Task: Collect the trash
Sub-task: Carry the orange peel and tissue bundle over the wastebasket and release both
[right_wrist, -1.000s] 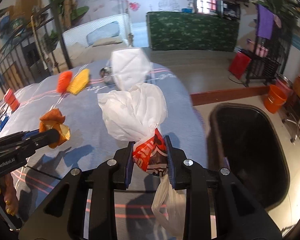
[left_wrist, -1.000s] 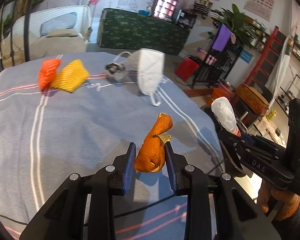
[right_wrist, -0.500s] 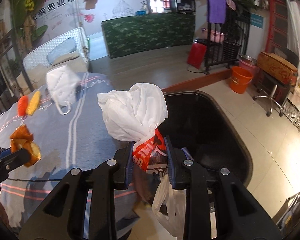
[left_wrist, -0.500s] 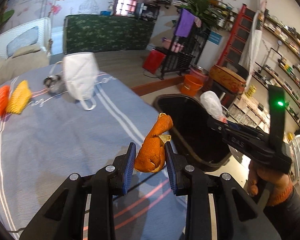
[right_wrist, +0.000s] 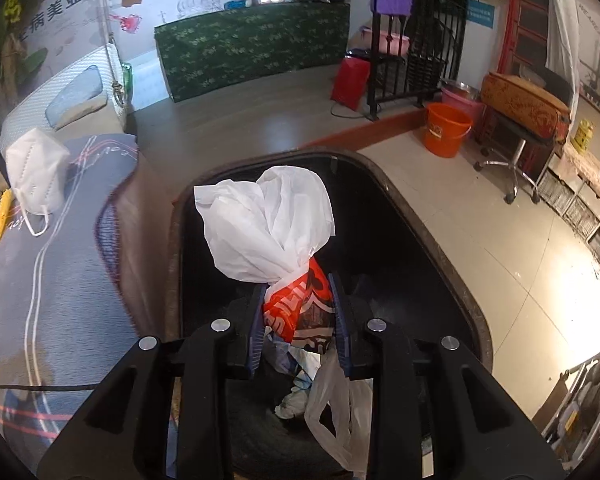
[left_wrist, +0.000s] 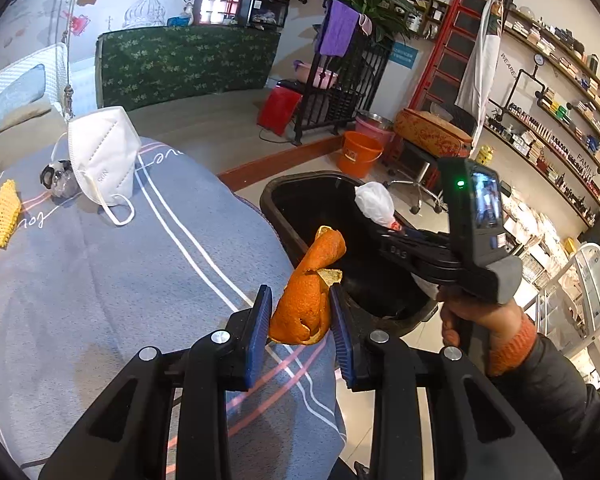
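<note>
A shop-like room with tiled floor and wall shelves; a counter (left_wrist: pixel 100 272) draped in grey striped cloth occupies the near left of both views.

Left wrist view, near to far: the left gripper (left_wrist: pixel 300 320) has its fingers clamped on a curl of orange peel (left_wrist: pixel 306 292), now held at the cloth's edge rather than over mid-counter as 1 second ago. At 2 o'clock the right gripper (left_wrist: pixel 384 232) carries a white plastic bag (left_wrist: pixel 374 204) above the black bin (left_wrist: pixel 300 200). Farther, at 10 o'clock, 1 white face mask (left_wrist: pixel 102 156), a yellow foam net (left_wrist: pixel 2 216) and a small dark object stay on the counter.

Right wrist view: the right gripper (right_wrist: pixel 298 312) has swung from the counter to directly above the bin (right_wrist: pixel 440 248); its fingers have just been opening slightly, yet the bag's red printed neck (right_wrist: pixel 296 300) remains between them. Release appears imminent, with the peel likely next.

Only the right view shows the bin's interior, where some crumpled litter already lies. Only the left view shows the hand (left_wrist: pixel 480 320) gripping the right tool and the peel.
</note>
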